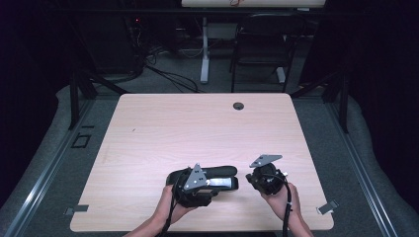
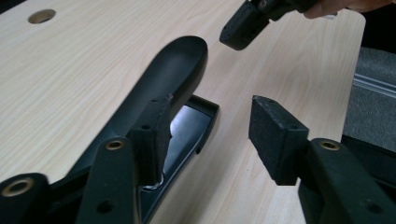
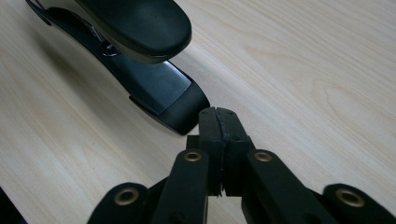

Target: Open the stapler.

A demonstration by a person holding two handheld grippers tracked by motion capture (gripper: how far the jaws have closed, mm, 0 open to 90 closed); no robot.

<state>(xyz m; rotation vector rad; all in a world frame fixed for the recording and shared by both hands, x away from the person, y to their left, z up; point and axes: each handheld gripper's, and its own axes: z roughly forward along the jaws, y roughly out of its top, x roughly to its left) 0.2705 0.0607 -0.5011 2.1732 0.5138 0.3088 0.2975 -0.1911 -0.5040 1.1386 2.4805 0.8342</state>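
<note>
Nearest the person, at about six o'clock on the pale wood bench (image 1: 148,128), both hands hold their tools low over the front edge. The left claw (image 2: 219,135) stands wide, one pad pressed against the flank of a black stapler (image 2: 173,70) and the other pad hanging free over bare wood, so nothing is clamped; this reads as a steadying touch or the start of a grip. The stapler lies on its base with its arm lifted and its nose aimed toward three o'clock in the high view. The right claw (image 3: 219,126) has its pads pressed together on nothing, its tips just beside the stapler's front end at three o'clock of it, perhaps placed to nudge or press. Farther off, at twelve o'clock, a cable hole (image 1: 238,105) sits near the bench's back edge, and a dark chair (image 1: 262,44) stands beyond
</note>
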